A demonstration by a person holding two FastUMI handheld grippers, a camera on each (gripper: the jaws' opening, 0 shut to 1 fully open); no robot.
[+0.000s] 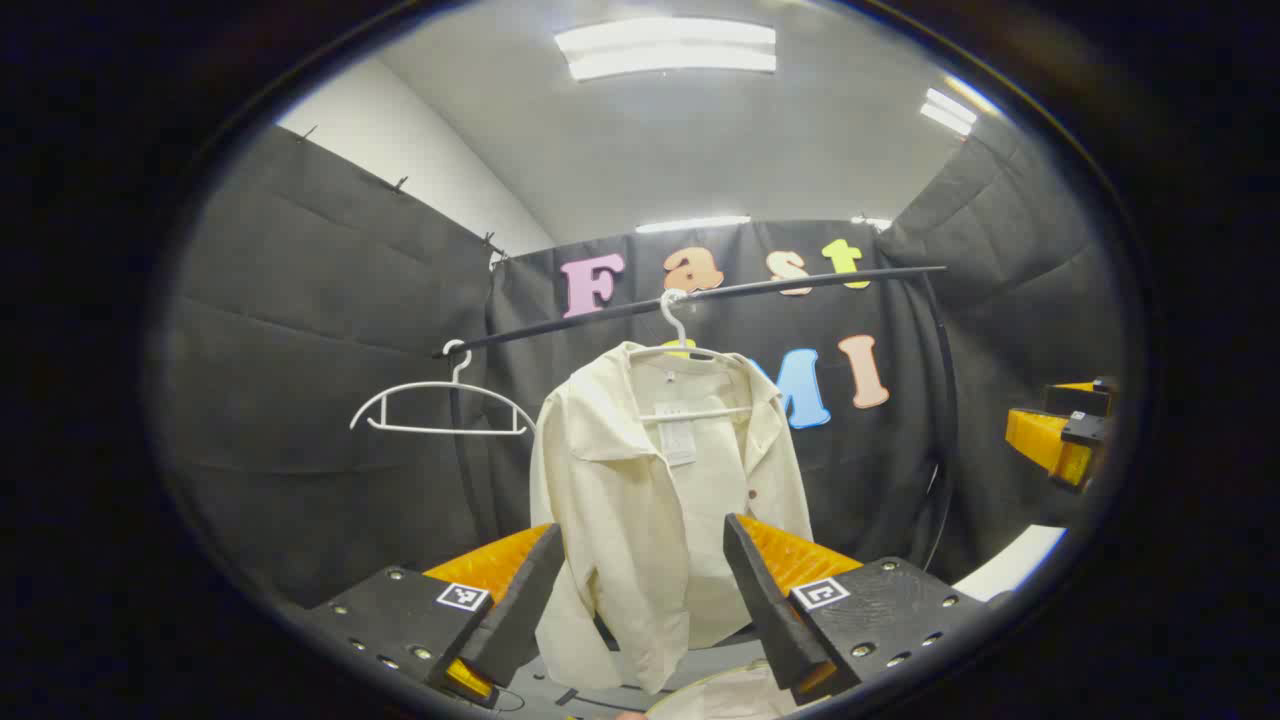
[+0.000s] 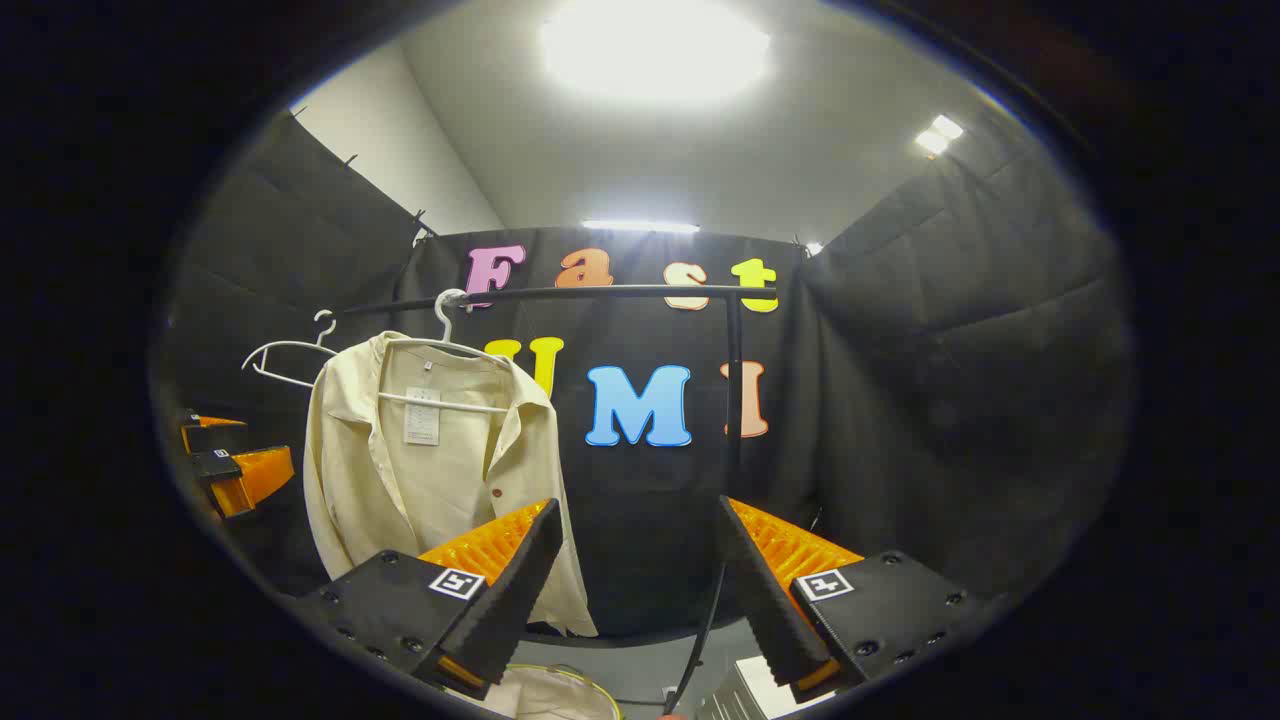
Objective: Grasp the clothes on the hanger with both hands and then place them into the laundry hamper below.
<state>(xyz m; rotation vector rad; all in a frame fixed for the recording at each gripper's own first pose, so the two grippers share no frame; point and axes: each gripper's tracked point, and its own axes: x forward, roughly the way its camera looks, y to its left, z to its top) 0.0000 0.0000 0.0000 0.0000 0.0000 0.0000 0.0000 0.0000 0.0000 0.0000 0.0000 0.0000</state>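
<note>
1. A cream shirt [image 1: 655, 500] hangs on a white hanger [image 1: 690, 375], whose hook is over a dark horizontal rail [image 1: 700, 295] in a booth walled with black cloth.
2. In the left gripper view the shirt hangs straight ahead, its lower part seen through the gap between the two fingers of the left claw [image 1: 645, 590]. The jaws stand wide apart and hold nothing; the shirt is beyond them, not touched.
3. An empty white hanger [image 1: 440, 405] hangs from the same rail, to the left of the shirt and apart from it.
4. At the bottom edge of this view, below the shirt, a pale rounded rim shows; what it belongs to cannot be told.
5. In the right gripper view the shirt [image 2: 430, 460] hangs left of centre. The right claw [image 2: 635, 585] is also wide open and empty, pointing at the black wall to the right of the shirt.
6. Each claw shows at the far edge of the other's view: the right one [image 1: 1075, 430] at the right, the left one [image 2: 225, 465] at the left beside the shirt's sleeve.
</note>
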